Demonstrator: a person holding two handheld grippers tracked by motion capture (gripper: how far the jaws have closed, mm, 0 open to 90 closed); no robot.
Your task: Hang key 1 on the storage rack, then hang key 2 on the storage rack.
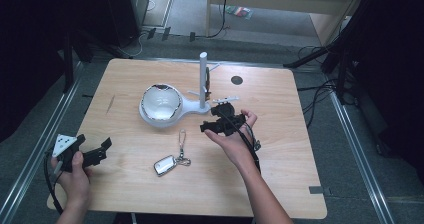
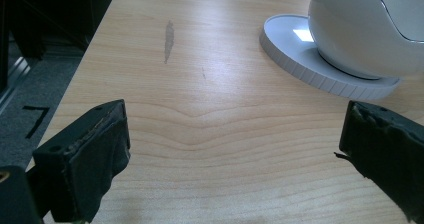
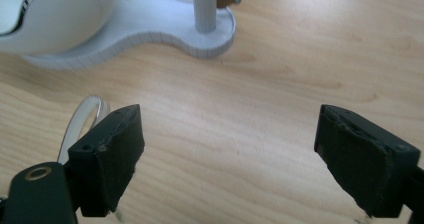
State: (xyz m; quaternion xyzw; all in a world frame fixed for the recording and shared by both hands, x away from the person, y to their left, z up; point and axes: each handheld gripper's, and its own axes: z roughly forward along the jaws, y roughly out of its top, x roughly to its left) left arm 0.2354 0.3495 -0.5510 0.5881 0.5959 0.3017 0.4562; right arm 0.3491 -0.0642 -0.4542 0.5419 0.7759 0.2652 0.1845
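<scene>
A silver key fob (image 1: 164,165) with a clip and a strap loop (image 1: 182,138) lies on the wooden table (image 1: 280,149) near the front middle. A white stand (image 1: 186,106) with a round bowl (image 1: 160,103) and an upright post (image 1: 203,79) sits behind it. My right gripper (image 1: 214,120) hovers open over the table just in front of the post's base (image 3: 210,34), nothing between its jaws; the strap loop (image 3: 82,119) shows beside its left jaw. My left gripper (image 1: 102,149) stands open at the table's front left, facing the bowl (image 2: 365,29).
A dark round hole (image 1: 236,80) marks the table at the back right. A small brown piece (image 1: 207,76) hangs on the post. Metal rails (image 1: 350,134) run along both sides of the table, with cables on the floor behind.
</scene>
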